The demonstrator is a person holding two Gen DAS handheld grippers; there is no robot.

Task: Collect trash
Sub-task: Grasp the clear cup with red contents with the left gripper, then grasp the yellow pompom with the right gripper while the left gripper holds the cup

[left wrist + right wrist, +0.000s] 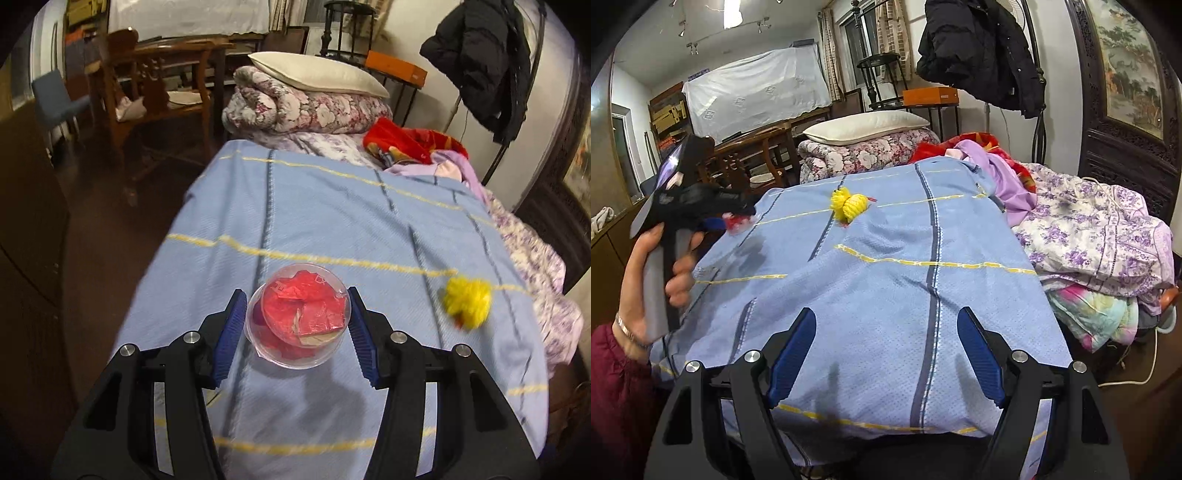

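Left wrist view: one clear plastic cup (297,317) stuffed with crumpled red wrappers sits between the two blue pads of the left gripper (297,325), which pinch it at both sides and hold it above the blue blanket (332,206) with its yellow stripes. One yellow yarn ball (467,301) lies on the blanket ahead and to the right of that gripper, well apart from the cup. Beyond the tool, at the far end of the bed, one white pillow (317,74) rests on a folded floral quilt (303,107); one black coat (480,62) hangs further right. In the right wrist view the right gripper (886,354) stands spread wide with nothing between its fingers, only blanket below. Far to its left a hand (653,280) grips the other tool's handle; the cup there shows only as a red blur at its tips, probably the same cup. Rumpled purple-flowered bedding (1089,229) is heaped to the right.
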